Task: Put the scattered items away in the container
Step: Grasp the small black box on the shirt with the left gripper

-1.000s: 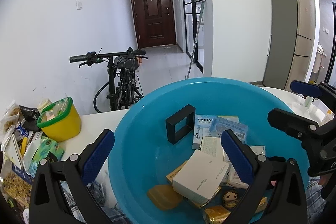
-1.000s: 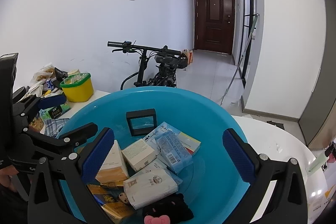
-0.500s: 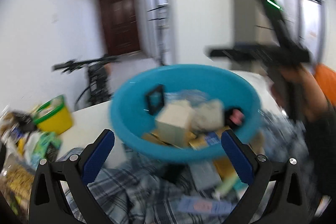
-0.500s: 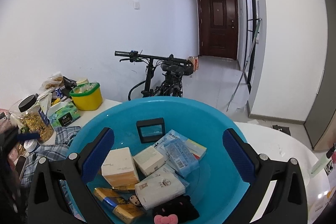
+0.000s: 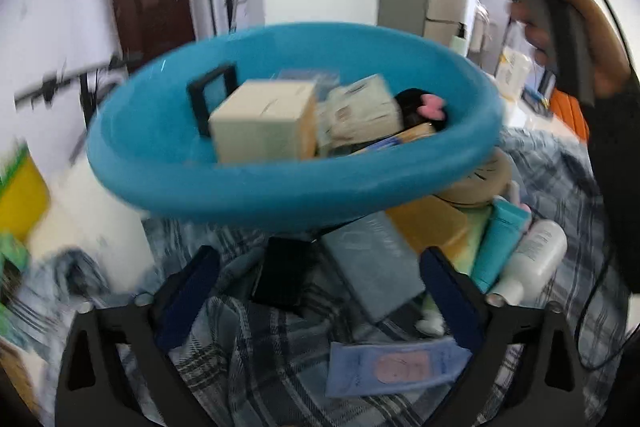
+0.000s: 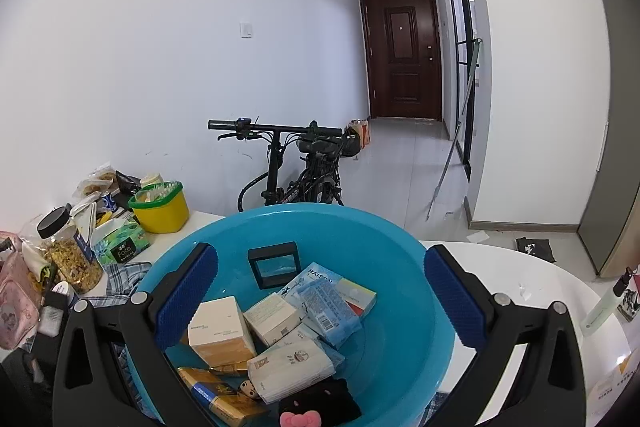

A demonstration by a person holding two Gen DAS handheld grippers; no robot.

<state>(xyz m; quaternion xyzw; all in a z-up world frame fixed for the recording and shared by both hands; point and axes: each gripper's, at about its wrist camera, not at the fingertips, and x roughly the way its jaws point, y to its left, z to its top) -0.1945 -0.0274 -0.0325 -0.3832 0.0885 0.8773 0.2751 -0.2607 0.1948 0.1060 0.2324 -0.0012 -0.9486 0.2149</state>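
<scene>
My left tool (image 5: 316,303) points down at the scattered items on the plaid cloth (image 5: 260,359), just in front of the blue basin (image 5: 280,187). Its jaws are closing, but nothing is pressed between the pads; a black flat case (image 5: 282,277) and a grey-blue flat box (image 5: 372,263) lie under the gap. A light blue sachet (image 5: 394,367) lies close to the right finger. To the right, a teal tube (image 5: 500,243) and a white bottle (image 5: 532,259) lie side by side, touching each other, near a round tan thing partly under the basin rim. This view is blurred, so small details I cannot tell.

My right tool (image 6: 320,291) hangs over the basin (image 6: 400,307) with its jaws wide apart and it holds nothing. In the basin lie a black frame (image 6: 276,263), a white and tan box (image 6: 218,331), a blue tissue pack (image 6: 326,303) and other small packets.

The basin fills much of the white bench (image 6: 532,279); its right part is free. On the left, a yellow tub (image 6: 160,207) and a jar (image 6: 72,259) crowd the edge. My right hand (image 5: 560,27) holds its tool high, well above the basin.
</scene>
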